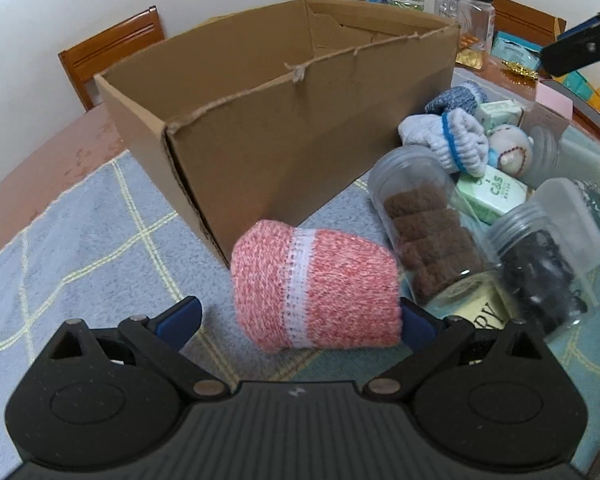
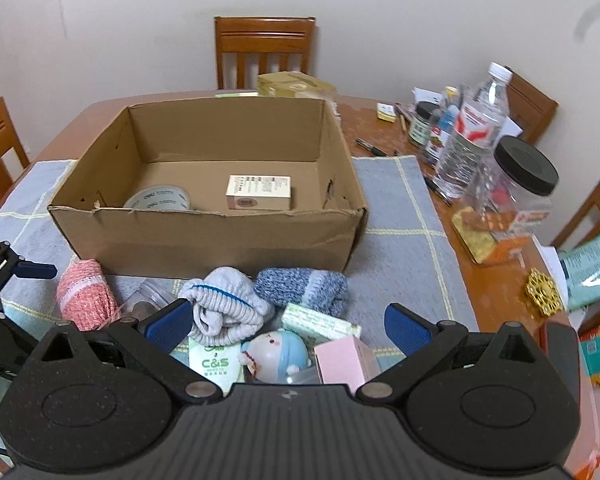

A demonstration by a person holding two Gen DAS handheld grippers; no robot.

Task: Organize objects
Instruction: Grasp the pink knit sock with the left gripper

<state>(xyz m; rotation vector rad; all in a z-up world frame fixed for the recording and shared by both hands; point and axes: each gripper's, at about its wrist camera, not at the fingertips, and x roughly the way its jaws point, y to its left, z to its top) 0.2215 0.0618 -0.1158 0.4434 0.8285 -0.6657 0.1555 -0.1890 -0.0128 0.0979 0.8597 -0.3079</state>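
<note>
My left gripper [image 1: 300, 320] stands spread wide, nothing pinched. The pink sock roll [image 1: 316, 286] sits between my blue pads, crowded toward the pad at 3 o'clock [image 1: 416, 326], which looks to be touching its edge or just beside it; the pad at 9 o'clock [image 1: 180, 320] is clear of it with a gap. Roll lies on the grey checked cloth [image 1: 80, 240], just in front of the near corner of the cardboard box [image 1: 268, 148] at 12 o'clock. Look of it: pink-and-white flecked knit, one white band running round the middle, bundled into a squat lump. At 2 o'clock from it, a clear jar of brown discs [image 1: 424, 236] on its side, near or touching; cannot tell which. My right gripper [image 2: 288, 326] also stands spread, holding nothing, hovering over the pile: white sock with blue stripe [image 2: 224, 308], blue-grey sock roll [image 2: 302, 286], pink carton [image 2: 344, 358]. Box is open-topped; inside, a tape roll [image 2: 160, 200] and small cream carton [image 2: 259, 192].
</note>
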